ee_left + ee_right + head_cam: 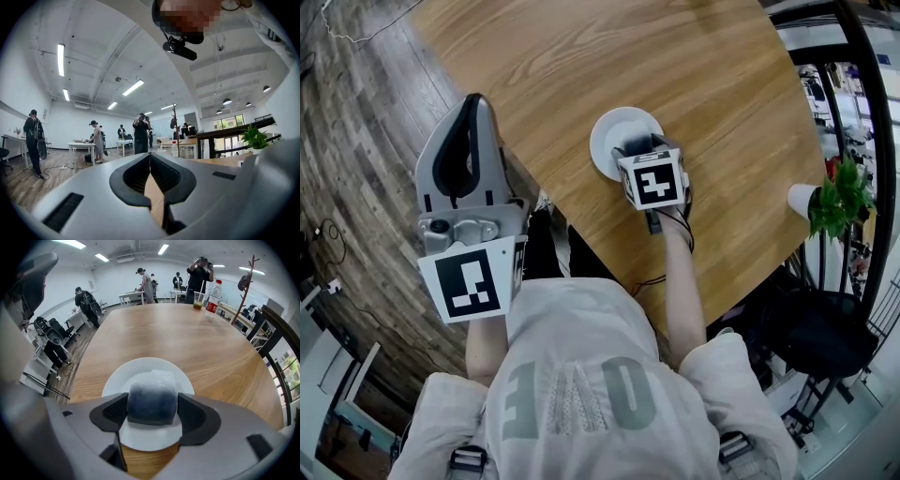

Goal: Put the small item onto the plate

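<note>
A white plate (611,131) lies on the round wooden table (675,66) near its front edge. My right gripper (635,150) hovers over the plate's near side, shut on the small item (152,401), a soft grey-blue block squeezed between both jaws. In the right gripper view the plate (143,369) shows directly beneath and beyond the item; whether the item touches the plate I cannot tell. My left gripper (473,103) is held up at the left, off the table's edge, above the floor. Its jaws meet at the tips in the left gripper view (150,155) with nothing in them.
A potted plant (836,202) in a white pot stands at the table's right edge, with a black chair (820,328) below it. A water bottle (213,297) and a cup (199,301) stand at the far side. Several people stand among desks behind.
</note>
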A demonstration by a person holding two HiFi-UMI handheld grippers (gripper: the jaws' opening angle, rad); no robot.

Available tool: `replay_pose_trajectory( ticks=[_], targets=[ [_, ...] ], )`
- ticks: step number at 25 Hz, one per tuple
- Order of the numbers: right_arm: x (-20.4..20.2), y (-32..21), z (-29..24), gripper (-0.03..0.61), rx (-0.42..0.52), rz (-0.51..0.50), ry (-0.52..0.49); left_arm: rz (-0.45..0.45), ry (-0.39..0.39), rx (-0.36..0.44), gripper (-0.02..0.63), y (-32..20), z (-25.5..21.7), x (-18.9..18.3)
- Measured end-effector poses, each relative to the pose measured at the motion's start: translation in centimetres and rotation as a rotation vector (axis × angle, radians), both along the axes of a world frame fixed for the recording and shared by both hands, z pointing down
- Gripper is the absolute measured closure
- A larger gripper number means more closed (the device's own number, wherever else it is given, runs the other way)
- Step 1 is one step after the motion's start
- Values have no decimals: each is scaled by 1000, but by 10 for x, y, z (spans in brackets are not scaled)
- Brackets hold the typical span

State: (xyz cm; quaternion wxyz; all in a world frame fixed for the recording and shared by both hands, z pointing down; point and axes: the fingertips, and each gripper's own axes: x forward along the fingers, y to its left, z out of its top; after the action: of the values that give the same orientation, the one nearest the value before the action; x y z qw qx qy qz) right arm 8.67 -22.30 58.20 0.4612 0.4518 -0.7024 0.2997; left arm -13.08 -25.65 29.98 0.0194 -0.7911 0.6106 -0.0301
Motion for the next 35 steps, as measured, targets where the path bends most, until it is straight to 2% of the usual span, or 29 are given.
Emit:
replay_pose_trajectory(
  ticks=[35],
  targets=[
    [2, -3, 0, 264, 13, -27, -25, 2, -5, -1, 604, 9, 0, -3]
  ],
)
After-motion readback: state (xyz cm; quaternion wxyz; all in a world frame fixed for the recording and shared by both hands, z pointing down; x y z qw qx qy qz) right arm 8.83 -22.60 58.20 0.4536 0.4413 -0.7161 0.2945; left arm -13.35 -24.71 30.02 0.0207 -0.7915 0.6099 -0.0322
